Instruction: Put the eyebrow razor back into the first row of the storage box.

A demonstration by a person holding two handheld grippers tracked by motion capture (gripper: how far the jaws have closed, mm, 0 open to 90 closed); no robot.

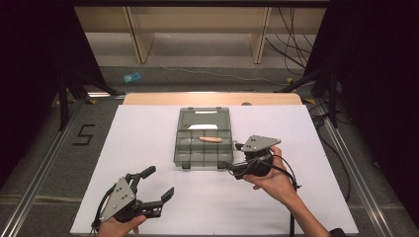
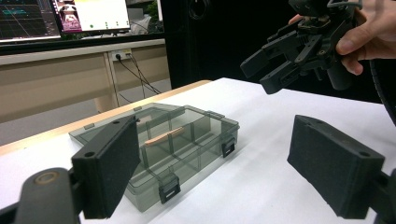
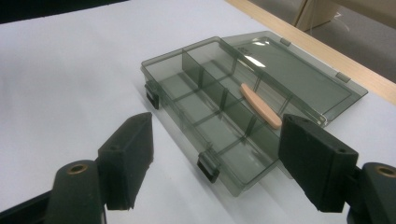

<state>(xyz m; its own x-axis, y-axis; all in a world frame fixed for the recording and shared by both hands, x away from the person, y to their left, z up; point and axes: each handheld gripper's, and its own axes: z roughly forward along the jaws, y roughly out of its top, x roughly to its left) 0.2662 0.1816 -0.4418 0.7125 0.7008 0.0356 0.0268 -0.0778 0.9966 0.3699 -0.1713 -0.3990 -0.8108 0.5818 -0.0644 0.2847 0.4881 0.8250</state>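
Observation:
A smoky clear compartment box (image 1: 190,151) lies open mid-table, its lid (image 1: 204,118) flat behind it. A tan stick (image 1: 210,139) rests in a rear compartment; it is also in the left gripper view (image 2: 163,136) and the right gripper view (image 3: 260,105). My right gripper (image 1: 232,157) hovers by the box's front right corner, open, nothing between its pads (image 3: 130,154). My left gripper (image 1: 159,181) stands open and empty near the front left of the table, well short of the box (image 2: 205,126). The right gripper (image 2: 266,70) hangs above the table beyond it.
The white table top (image 1: 148,133) ends in a wooden strip (image 1: 212,98) at the back. Metal rails run along both sides. On the floor are a "5" mark (image 1: 83,134), a blue item (image 1: 132,77) and cables (image 1: 291,54). Monitors (image 2: 65,16) stand on a desk.

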